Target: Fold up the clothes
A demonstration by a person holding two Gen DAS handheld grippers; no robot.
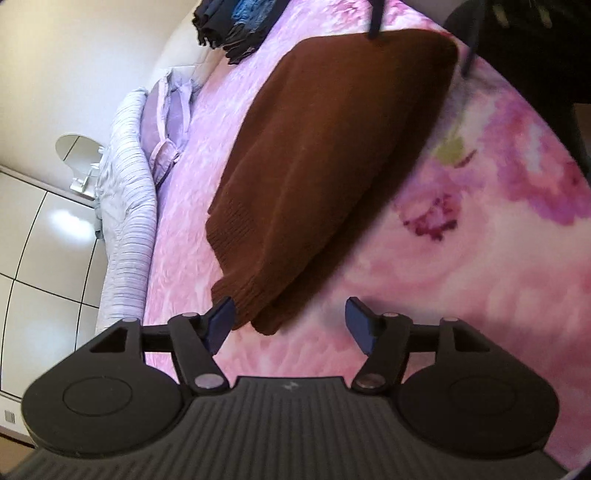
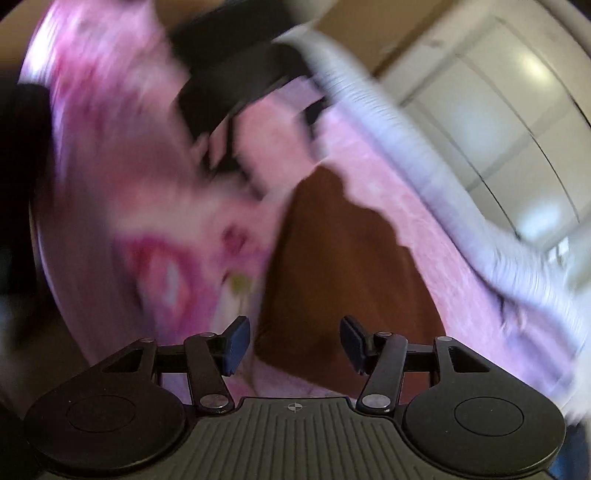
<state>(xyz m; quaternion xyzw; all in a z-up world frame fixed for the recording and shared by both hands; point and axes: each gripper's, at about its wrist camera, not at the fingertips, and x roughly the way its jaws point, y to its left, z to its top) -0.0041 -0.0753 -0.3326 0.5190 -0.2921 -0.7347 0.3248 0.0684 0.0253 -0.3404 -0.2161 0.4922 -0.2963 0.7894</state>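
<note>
A brown knitted sweater (image 1: 325,162) lies folded lengthwise on a pink floral bedspread (image 1: 480,229). My left gripper (image 1: 290,321) is open just above the sweater's ribbed near corner, with nothing between its blue pads. The right wrist view is motion-blurred. There my right gripper (image 2: 293,345) is open over the other end of the brown sweater (image 2: 340,266), not holding it. The left gripper (image 2: 236,110) shows as a dark blur at the far end of the sweater.
A pile of dark clothes (image 1: 236,26) lies at the far end of the bed. A lilac garment (image 1: 171,122) and a striped grey quilt (image 1: 127,221) run along the bed's left edge. White wardrobe doors (image 1: 40,236) stand beyond.
</note>
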